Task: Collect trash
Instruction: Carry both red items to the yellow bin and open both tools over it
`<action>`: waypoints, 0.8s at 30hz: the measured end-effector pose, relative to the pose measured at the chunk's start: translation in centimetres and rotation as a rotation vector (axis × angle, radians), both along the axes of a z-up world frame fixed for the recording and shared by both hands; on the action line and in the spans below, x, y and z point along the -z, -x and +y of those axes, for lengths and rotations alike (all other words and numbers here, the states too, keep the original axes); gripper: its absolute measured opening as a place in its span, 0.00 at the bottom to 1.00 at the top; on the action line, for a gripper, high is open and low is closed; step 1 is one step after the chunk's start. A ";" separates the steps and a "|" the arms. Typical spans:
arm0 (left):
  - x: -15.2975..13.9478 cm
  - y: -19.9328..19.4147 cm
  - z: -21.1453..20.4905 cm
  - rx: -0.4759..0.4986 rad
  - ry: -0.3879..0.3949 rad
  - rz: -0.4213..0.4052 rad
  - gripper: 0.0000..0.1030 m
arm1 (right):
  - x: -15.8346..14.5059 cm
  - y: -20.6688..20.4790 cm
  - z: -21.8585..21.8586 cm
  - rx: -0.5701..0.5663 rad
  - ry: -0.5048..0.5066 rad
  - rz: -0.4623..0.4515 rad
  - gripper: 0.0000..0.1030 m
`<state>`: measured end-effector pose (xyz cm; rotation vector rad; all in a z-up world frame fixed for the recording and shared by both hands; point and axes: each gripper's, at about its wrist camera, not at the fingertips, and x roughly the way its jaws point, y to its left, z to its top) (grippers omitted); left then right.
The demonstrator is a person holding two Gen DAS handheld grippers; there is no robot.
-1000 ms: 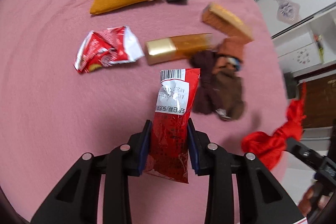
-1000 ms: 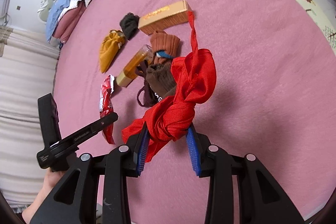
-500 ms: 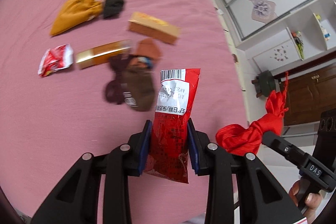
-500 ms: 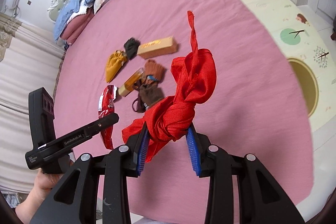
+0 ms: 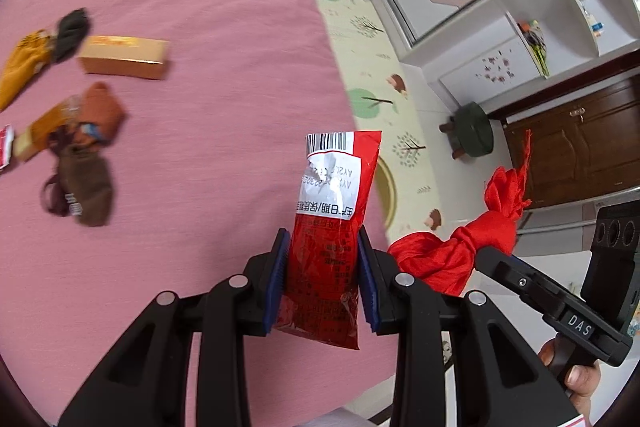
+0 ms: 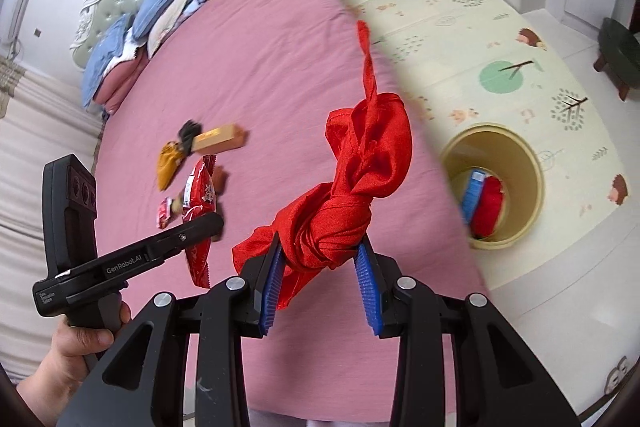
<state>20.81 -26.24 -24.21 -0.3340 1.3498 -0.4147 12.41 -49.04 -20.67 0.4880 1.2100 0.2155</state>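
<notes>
My left gripper (image 5: pixel 322 279) is shut on a red snack wrapper (image 5: pixel 332 227) and holds it upright in the air over the bed's edge. My right gripper (image 6: pixel 320 287) is shut on a knotted red cloth (image 6: pixel 352 195), also lifted; the cloth shows in the left wrist view (image 5: pixel 464 251) too. A yellow trash bin (image 6: pixel 524 163) stands on the floor mat beside the bed, with a red item and a blue item inside. A second red wrapper (image 6: pixel 162 215) lies on the bed, partly hidden behind the left gripper.
On the pink bed (image 5: pixel 200 7) lie a tan box (image 5: pixel 124 57), a mustard pouch (image 5: pixel 22 65), a black sock (image 5: pixel 72 31), brown socks (image 5: pixel 84 179) and an amber bottle (image 5: pixel 40 129). Pillows (image 6: pixel 160 11) lie at the headboard. A green stool (image 5: pixel 472 131) stands on the floor.
Both grippers have swung right and away from the bed items toward the bed's edge, still holding the wrapper and the cloth. The floor mat and yellow bin have come into view.
</notes>
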 end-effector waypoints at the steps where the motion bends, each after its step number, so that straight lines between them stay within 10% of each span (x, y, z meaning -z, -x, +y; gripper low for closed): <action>1: 0.1 -0.2 -1.4 0.014 0.005 0.004 0.32 | 0.2 0.0 -1.0 0.010 0.003 0.003 0.33; 19: 4.4 -5.1 -21.7 0.306 0.024 0.084 0.34 | 4.8 -0.2 -16.4 0.217 0.069 0.083 0.35; 21: 4.3 -5.8 -23.0 0.320 0.026 0.076 0.42 | 4.8 -0.5 -17.3 0.236 0.075 0.069 0.41; 24: 4.0 -6.9 -24.2 0.308 0.027 0.071 0.79 | 5.1 -0.9 -19.0 0.274 0.103 0.075 0.47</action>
